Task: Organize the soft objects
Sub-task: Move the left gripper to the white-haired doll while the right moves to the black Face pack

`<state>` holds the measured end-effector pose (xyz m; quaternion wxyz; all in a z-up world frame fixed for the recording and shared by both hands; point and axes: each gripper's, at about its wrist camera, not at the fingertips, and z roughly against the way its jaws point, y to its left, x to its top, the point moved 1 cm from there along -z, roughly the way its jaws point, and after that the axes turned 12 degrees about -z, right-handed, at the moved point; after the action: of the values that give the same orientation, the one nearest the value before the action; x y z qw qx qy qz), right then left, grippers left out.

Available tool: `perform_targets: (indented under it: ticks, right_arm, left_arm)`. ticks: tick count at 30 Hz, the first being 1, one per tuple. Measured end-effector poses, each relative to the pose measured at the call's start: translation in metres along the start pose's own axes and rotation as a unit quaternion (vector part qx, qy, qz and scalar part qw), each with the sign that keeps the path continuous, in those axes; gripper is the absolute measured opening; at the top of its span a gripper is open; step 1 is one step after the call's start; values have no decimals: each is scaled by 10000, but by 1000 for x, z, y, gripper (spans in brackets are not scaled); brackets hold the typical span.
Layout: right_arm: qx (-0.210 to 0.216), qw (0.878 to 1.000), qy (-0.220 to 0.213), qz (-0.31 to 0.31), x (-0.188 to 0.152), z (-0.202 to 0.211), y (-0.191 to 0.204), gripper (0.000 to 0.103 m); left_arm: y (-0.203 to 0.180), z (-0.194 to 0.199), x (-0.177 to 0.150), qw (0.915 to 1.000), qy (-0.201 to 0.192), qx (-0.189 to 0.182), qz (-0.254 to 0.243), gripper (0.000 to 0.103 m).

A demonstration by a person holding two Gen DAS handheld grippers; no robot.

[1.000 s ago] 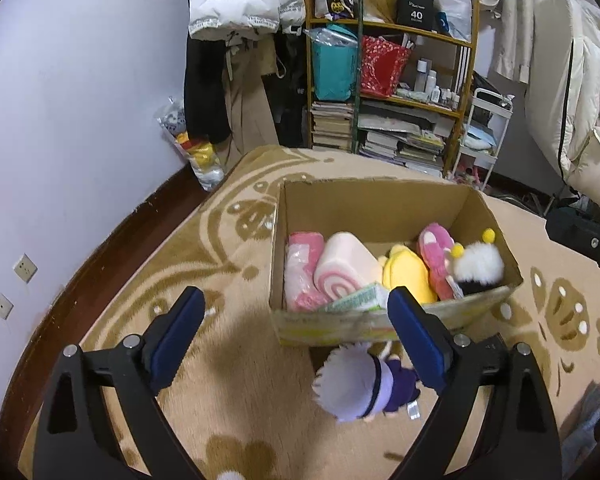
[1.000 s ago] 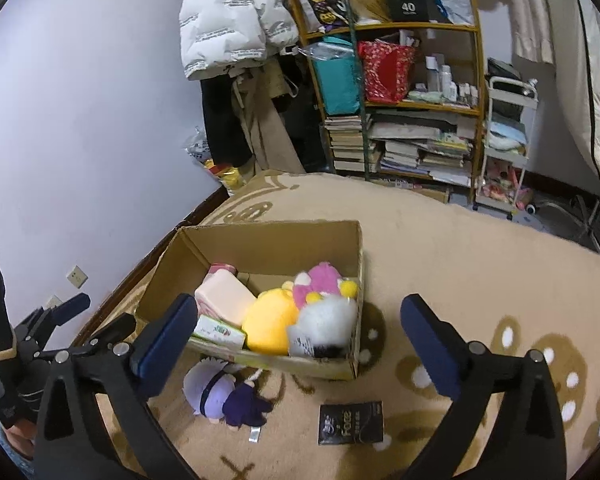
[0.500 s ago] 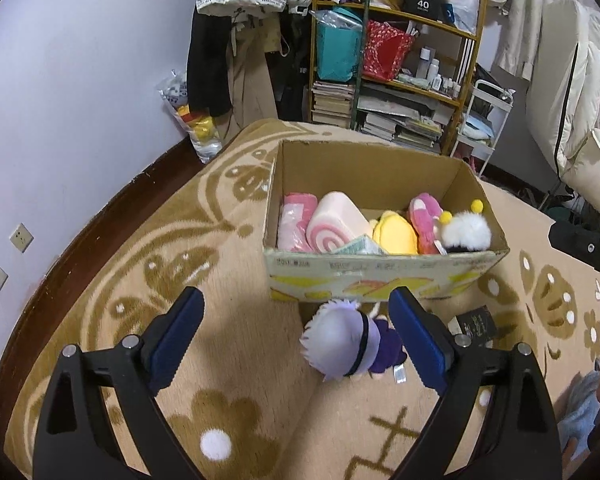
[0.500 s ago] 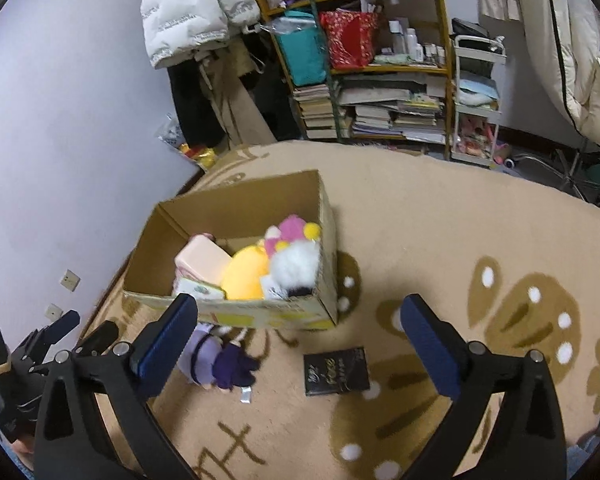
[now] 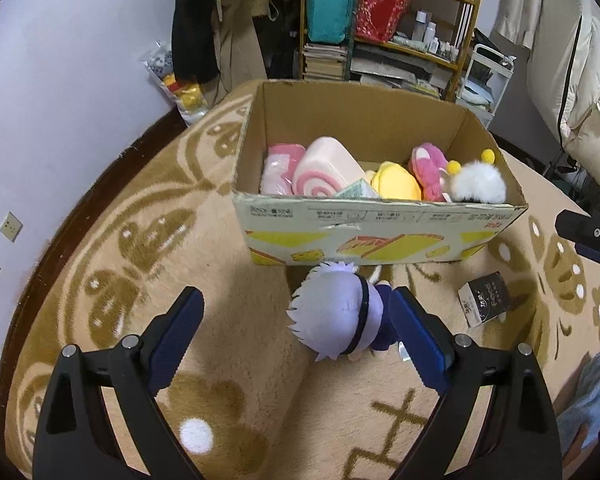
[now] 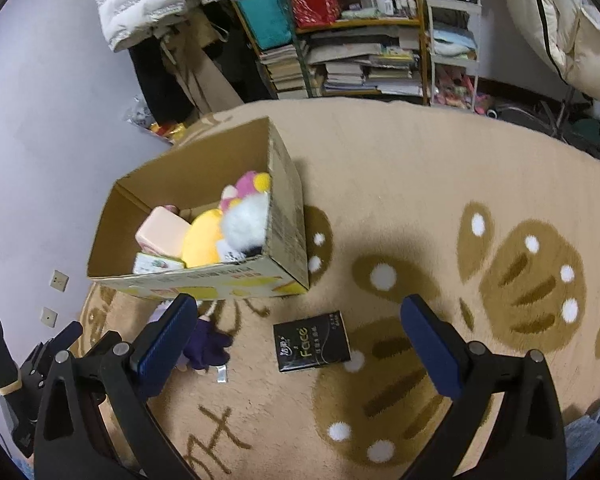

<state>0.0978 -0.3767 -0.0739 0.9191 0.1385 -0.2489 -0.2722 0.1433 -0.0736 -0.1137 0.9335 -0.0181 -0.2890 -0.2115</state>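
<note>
A cardboard box point(image 5: 380, 236) stands on the rug and holds several plush toys: a pink roll point(image 5: 324, 170), a yellow one point(image 5: 396, 186), a pink one point(image 5: 426, 162) and a white fluffy one point(image 5: 478, 184). A white-haired doll in purple point(image 5: 336, 316) lies on the rug in front of the box, near the right finger of my open left gripper point(image 5: 296, 336). In the right wrist view the box point(image 6: 228, 276) is at left and the doll point(image 6: 208, 344) is partly hidden behind the left finger of my open right gripper point(image 6: 296, 336). A black tissue pack point(image 6: 312, 342) lies between its fingers.
The black tissue pack also shows in the left wrist view point(image 5: 486, 298), right of the doll. A cluttered shelf point(image 6: 340, 32) with books and hanging coats point(image 5: 204, 20) stands at the back. A toy bag point(image 5: 180, 84) leans at the wall. The patterned rug point(image 6: 460, 200) spreads to the right.
Both grippers have dropped lower and closer to the rug. The doll now sits near my left gripper's right finger; the tissue pack lies between the right gripper's fingers.
</note>
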Motion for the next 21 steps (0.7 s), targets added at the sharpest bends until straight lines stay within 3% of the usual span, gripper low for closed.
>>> perform_targets:
  ticks: [21]
  right_arm:
    - [-407, 9957, 821, 147, -10, -59, 2, 103]
  left_arm:
    - [-16, -49, 9, 9985, 446, -261, -155, 93]
